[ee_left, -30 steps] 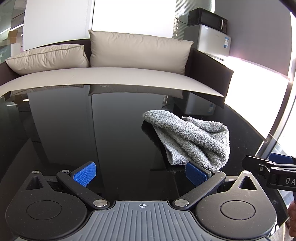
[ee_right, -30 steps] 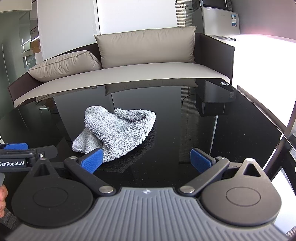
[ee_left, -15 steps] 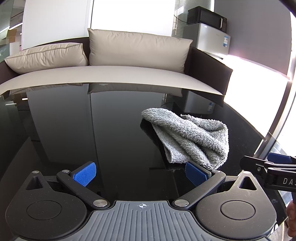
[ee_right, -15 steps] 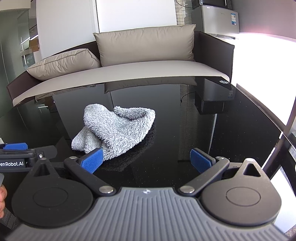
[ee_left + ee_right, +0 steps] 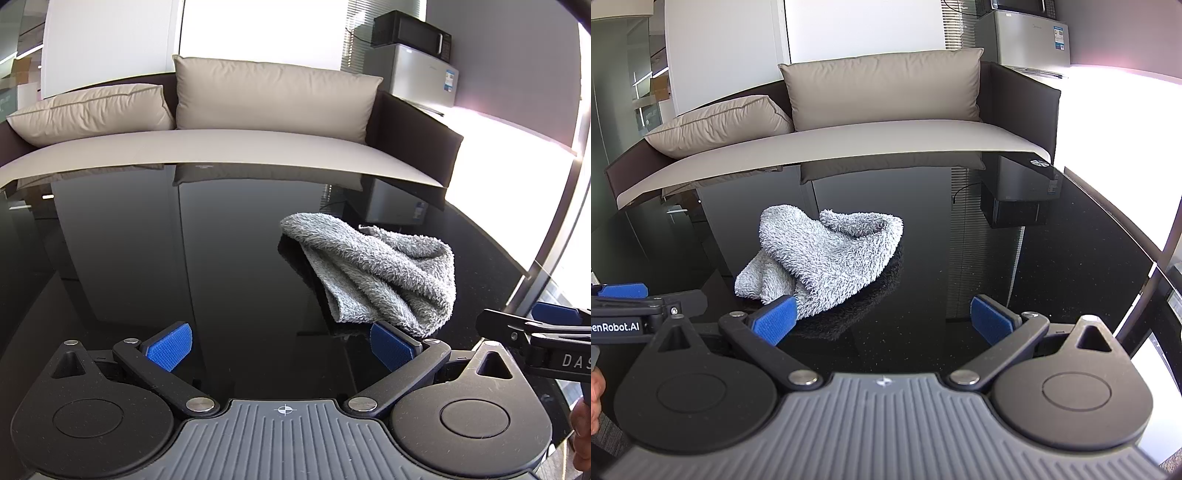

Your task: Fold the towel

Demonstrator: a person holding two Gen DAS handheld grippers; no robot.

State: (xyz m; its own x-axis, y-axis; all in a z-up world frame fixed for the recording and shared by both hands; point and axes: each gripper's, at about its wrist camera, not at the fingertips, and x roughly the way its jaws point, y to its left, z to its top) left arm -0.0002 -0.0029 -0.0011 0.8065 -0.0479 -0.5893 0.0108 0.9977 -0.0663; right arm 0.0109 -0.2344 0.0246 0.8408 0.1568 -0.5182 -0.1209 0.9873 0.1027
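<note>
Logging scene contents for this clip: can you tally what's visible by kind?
Grey towel on the black table: 1
Tongs, left and right, both open: 2
Beige sofa cushions: 2
Microwave: 1
Small fridge: 1
Total: 7

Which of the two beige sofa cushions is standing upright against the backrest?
The larger right-hand cushion stands upright; the other cushion lies slumped at the sofa's left end.

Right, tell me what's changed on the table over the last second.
Almost nothing. The left gripper and right gripper have eased slightly toward the crumpled grey towel, both jaws open and empty. Nothing was gripped or released. The towel lies in the same heap on the black table.
</note>
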